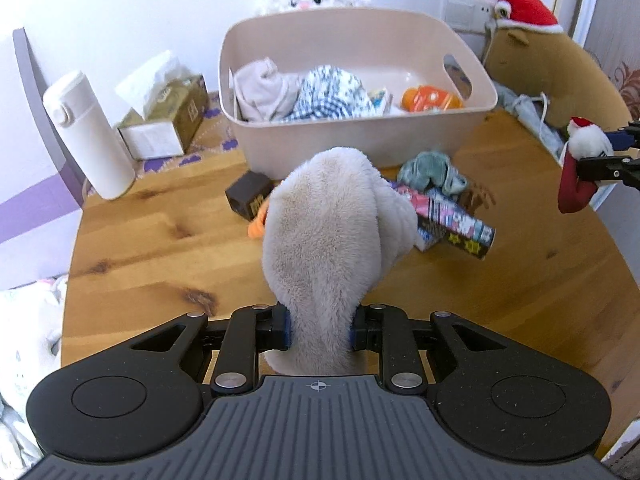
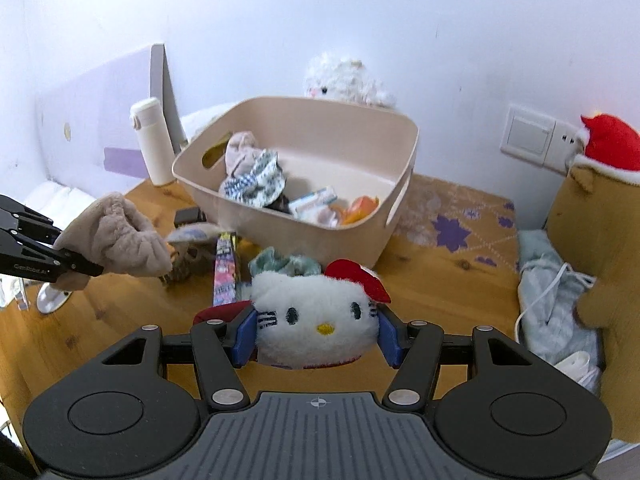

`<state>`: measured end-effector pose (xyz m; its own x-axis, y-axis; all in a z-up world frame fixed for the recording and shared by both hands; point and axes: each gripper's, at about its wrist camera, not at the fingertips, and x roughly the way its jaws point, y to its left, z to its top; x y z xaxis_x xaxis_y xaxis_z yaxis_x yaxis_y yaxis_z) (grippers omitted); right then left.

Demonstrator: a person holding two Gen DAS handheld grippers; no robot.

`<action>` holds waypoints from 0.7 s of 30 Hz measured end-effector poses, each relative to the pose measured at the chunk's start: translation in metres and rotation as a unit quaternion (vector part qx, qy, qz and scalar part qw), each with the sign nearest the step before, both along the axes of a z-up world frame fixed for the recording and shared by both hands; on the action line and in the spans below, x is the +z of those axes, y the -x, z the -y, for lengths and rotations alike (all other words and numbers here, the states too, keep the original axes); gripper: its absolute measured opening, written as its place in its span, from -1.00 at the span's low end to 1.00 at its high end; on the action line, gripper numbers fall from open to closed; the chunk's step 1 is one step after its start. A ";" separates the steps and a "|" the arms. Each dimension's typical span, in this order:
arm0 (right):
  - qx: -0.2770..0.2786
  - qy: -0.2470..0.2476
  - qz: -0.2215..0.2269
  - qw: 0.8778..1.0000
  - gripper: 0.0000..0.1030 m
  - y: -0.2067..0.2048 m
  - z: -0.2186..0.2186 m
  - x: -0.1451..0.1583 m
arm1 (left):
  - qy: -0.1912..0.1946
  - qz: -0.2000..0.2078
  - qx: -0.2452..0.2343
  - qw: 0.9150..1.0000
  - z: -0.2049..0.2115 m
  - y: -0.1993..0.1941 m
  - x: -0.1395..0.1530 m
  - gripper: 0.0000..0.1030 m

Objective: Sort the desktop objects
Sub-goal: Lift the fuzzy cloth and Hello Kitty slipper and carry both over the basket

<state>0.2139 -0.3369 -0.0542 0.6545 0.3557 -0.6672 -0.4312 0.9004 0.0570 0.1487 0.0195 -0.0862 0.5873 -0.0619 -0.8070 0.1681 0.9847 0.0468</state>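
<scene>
Left wrist view: left tongs [image 1: 320, 334] gripping grey plush [image 1: 324, 240], bin [image 1: 280, 148] lying straight ahead. Right tongs [image 2: 316, 338] clamping white cat toy [image 2: 316, 316]; bin ahead-left over surface [image 2: 440, 300].

Beige plush toy [image 1: 324, 248] with orange bit, clamped in left hand-held gripper [image 1: 320, 330], hanging above the surface [image 1: 160, 240]. White cat plush [image 2: 316, 316], red bow, pinched in right hand-held gripper [image 2: 316, 338]. Beige bin [image 1: 360, 136] behind, upright, holding cloths and small packets.
</scene>
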 end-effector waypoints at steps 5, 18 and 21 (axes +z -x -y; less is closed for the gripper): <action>-0.005 -0.003 0.023 1.000 0.11 -0.004 -0.001 0.013 | 0.001 0.025 -0.010 1.000 0.001 -0.003 0.019 -0.55; 0.008 -0.001 0.082 0.997 0.11 -0.022 -0.011 0.052 | 0.012 0.092 0.001 0.996 -0.008 -0.036 0.067 -0.55; 0.014 0.001 0.096 0.995 0.11 -0.029 -0.015 0.062 | 0.009 0.100 0.001 0.995 -0.010 -0.046 0.073 -0.55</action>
